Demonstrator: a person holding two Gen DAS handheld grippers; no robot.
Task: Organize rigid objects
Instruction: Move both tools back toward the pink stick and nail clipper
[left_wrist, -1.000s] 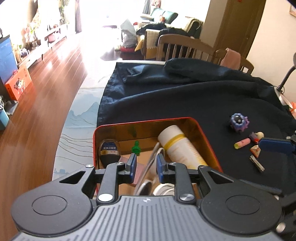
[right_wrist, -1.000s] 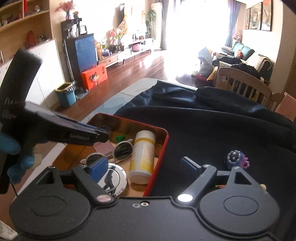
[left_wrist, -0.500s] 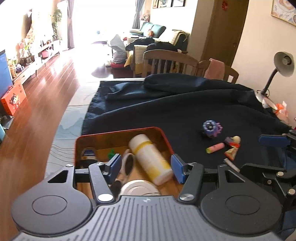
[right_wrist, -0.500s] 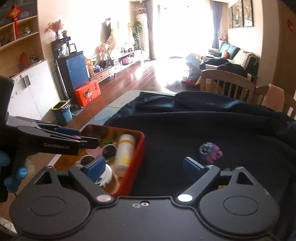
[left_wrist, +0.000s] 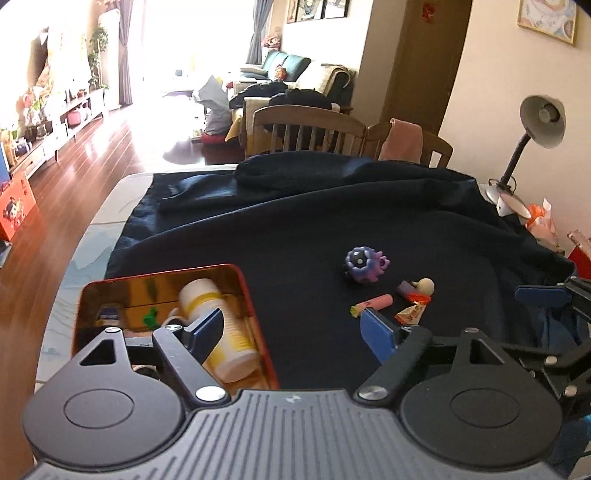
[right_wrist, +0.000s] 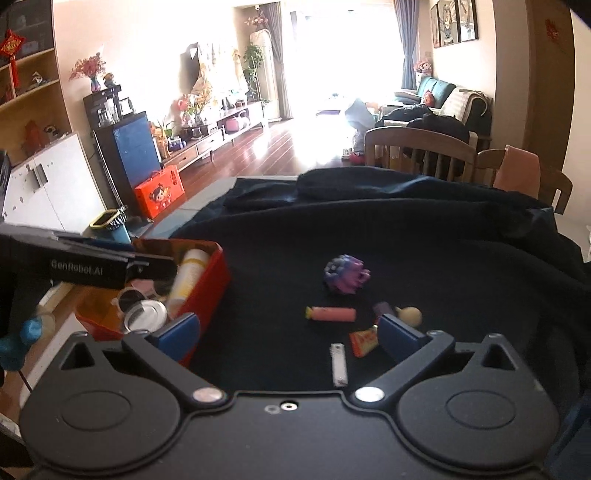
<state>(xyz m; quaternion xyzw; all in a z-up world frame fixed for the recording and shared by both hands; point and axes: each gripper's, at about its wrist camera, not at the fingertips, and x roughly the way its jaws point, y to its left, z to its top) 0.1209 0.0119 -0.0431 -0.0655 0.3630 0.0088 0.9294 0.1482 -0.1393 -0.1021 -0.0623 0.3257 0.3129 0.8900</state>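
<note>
Small toys and bits lie on the dark cloth (left_wrist: 295, 229) in front of you: a purple bumpy toy (right_wrist: 345, 274), a pink stick (right_wrist: 330, 314), an orange wrapper (right_wrist: 364, 342) and a little silver clip (right_wrist: 338, 363). Your red tin (left_wrist: 258, 332) sits to their left, with a white and yellow bottle (left_wrist: 218, 332) lying inside it. Your left gripper (left_wrist: 295, 332) is wide apart and holds nothing. Your right gripper (right_wrist: 290, 334) is wide apart too, empty, with the clip and wrapper between its fingers (right_wrist: 400, 338).
</note>
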